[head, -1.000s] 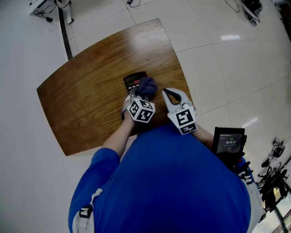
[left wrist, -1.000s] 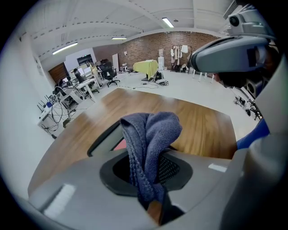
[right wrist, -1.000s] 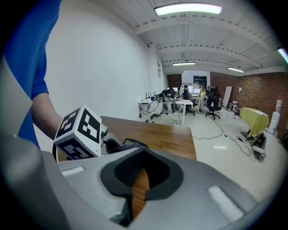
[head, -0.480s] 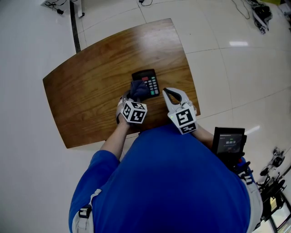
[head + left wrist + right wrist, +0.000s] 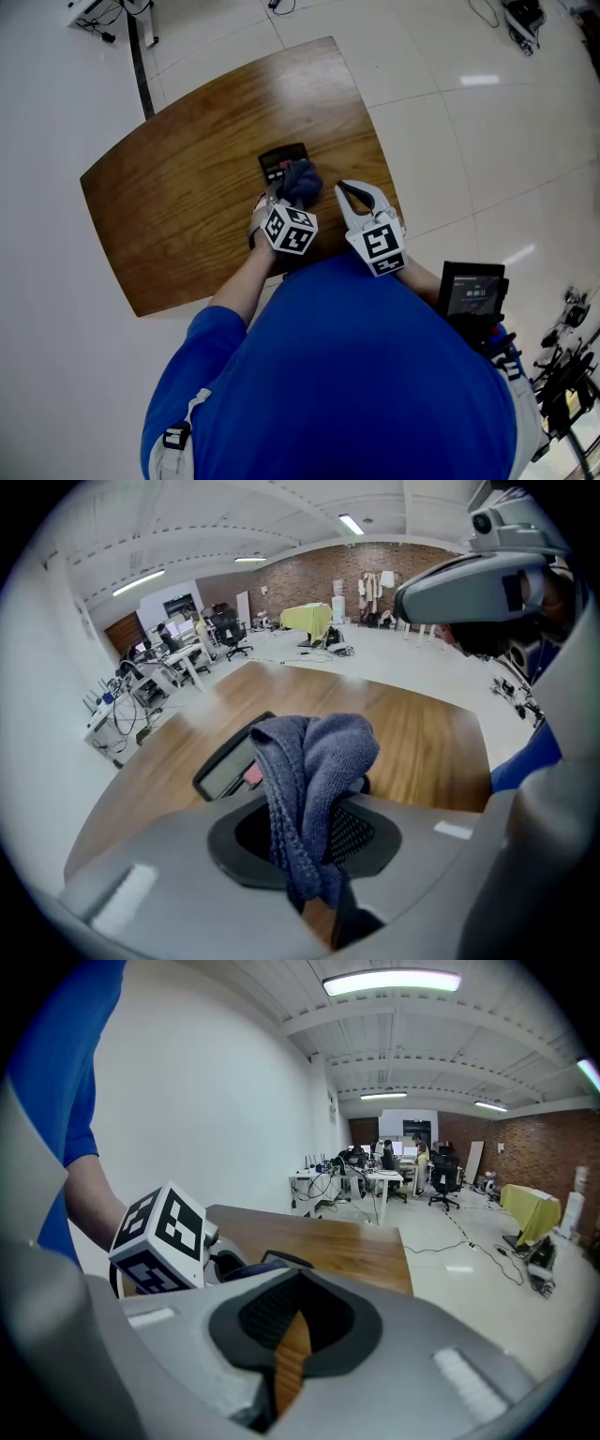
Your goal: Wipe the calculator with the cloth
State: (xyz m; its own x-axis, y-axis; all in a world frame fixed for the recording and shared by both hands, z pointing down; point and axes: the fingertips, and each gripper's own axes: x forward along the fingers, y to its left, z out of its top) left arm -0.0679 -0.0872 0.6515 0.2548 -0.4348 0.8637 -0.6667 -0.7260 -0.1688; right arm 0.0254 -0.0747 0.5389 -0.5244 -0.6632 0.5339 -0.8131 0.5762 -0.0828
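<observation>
Wood table (image 5: 169, 187), w/ pale tiled floor round it. My left gripper (image 5: 284, 199) is clamped on the blue cloth (image 5: 302, 178), which sits bunched on the calculator (image 5: 277, 161) (display end showing). My right gripper (image 5: 344, 190) is just beside it, jaws together, nothing betw. them.

Calculator (image 5: 277, 161) on my table (image 5: 178, 197), cloth (image 5: 302, 179) over its 5 o'clock end. I see the left gripper (image 5: 284, 199) at the cloth's 6 o'clock, the right gripper (image 5: 350, 194) at 4 o'clock.
</observation>
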